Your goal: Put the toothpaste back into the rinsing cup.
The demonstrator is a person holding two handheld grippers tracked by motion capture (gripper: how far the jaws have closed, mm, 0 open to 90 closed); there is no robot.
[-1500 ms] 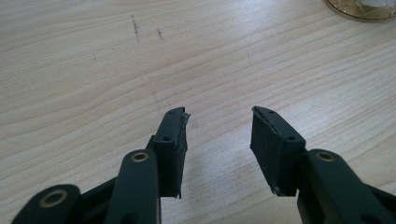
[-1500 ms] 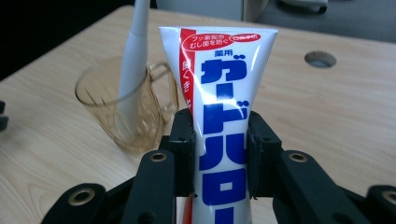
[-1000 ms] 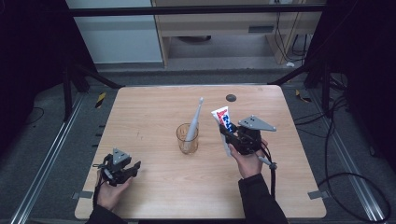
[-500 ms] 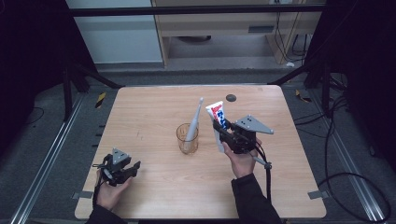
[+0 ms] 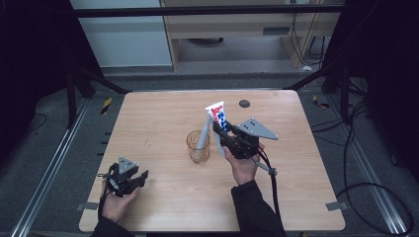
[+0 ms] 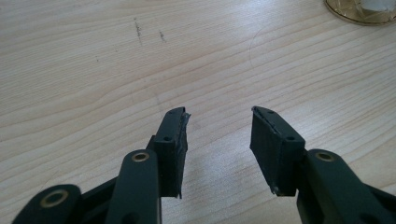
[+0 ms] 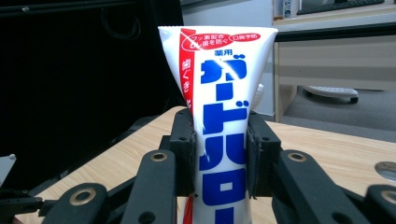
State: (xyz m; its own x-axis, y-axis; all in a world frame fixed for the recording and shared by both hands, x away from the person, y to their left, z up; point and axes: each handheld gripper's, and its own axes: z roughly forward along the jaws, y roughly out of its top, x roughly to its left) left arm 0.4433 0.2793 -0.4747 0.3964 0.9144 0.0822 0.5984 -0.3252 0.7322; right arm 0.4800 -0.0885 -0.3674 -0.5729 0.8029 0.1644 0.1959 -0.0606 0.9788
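A white toothpaste tube (image 5: 218, 116) with blue and red print stands upright in my right gripper (image 5: 221, 129), whose pads press on both its sides; the right gripper view shows the tube (image 7: 219, 135) clamped between the jaws. It hangs above the table just right of a clear glass cup (image 5: 198, 146) that holds a grey toothbrush (image 5: 203, 133) leaning right. My left gripper (image 5: 140, 176) rests low at the table's front left, open with nothing between its fingertips (image 6: 179, 133). The cup's base (image 6: 359, 8) peeks in at the top right of the left gripper view.
The wooden table (image 5: 163, 113) carries a small dark round disc (image 5: 244, 103) near its far edge. A cable (image 5: 272, 187) trails from the right gripper toward the front. Dark frame rails and floor cables surround the table.
My right hand has carried the toothpaste tube leftward and a little up, closer to the cup. The left hand has stayed put.
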